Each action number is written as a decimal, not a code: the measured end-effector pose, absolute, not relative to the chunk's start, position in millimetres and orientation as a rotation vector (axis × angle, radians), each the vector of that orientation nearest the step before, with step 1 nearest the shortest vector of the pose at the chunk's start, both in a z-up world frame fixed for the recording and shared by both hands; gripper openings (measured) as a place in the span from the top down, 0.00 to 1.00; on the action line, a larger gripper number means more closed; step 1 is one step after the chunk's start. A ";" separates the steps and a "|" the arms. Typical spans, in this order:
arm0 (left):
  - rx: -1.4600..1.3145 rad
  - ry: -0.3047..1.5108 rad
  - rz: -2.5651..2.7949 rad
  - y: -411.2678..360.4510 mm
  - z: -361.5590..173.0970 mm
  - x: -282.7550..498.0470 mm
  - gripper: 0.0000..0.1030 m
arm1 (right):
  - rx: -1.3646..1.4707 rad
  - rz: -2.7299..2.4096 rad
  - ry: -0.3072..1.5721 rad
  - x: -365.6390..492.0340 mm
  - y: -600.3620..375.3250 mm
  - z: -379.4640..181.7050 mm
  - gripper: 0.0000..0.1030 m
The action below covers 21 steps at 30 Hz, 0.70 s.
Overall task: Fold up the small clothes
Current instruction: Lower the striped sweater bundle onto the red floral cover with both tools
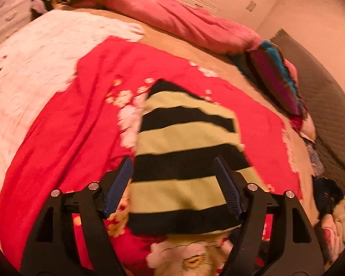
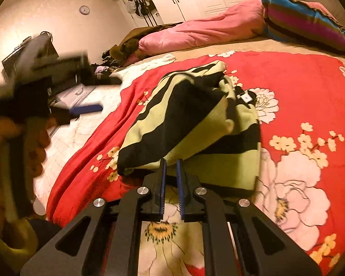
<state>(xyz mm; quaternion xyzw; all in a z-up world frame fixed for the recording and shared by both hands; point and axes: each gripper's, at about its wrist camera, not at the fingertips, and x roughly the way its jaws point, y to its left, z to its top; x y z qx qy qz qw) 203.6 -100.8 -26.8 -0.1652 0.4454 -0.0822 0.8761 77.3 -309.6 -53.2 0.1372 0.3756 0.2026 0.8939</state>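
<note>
Green-and-black striped garment (image 2: 195,124) lies bunched on the red floral bedspread (image 2: 299,87), partly folded. My right gripper (image 2: 171,161) has its fingers nearly together at the near hem; whether it pinches cloth I cannot tell. My left gripper (image 1: 173,161) is spread wide above it. Next: grab an edge, fold across

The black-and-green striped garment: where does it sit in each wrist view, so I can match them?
Left wrist view: the black-and-green striped knit garment lies centre to lower centre, between the open left gripper fingers.
Right wrist view: the garment lies bunched at centre, just beyond the right gripper.
Shared landmark: the pink duvet behind it.
</note>
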 end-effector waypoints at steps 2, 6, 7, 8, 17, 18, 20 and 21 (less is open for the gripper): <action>-0.314 0.916 -0.136 -95.9 -34.6 194.9 0.34 | 0.303 0.409 0.774 72.2 -320.0 -46.9 0.86; -0.262 0.905 -0.111 -90.6 -49.3 185.6 0.32 | 0.399 0.372 0.755 73.8 -345.4 -32.8 0.63; -0.258 0.899 -0.112 -88.9 -52.6 184.0 0.32 | 0.413 0.366 0.752 74.7 -348.6 -30.9 0.61; -0.253 0.891 -0.112 -87.8 -56.0 182.0 0.30 | 0.437 0.363 0.754 77.5 -353.3 -27.6 0.59; -0.162 0.885 -0.117 -82.1 -84.4 180.1 0.29 | 0.502 0.352 0.808 118.4 -365.1 -12.9 0.29; -0.151 0.873 -0.123 -83.4 -81.8 180.0 0.28 | 0.522 0.349 0.822 124.5 -366.6 -13.1 0.29; -0.122 0.860 -0.140 -87.9 -79.0 179.8 0.25 | 0.563 0.365 0.851 135.6 -368.7 -15.1 0.29; -0.119 0.867 -0.150 -89.4 -79.5 180.4 0.25 | 0.592 0.371 0.879 143.6 -369.8 -16.5 0.29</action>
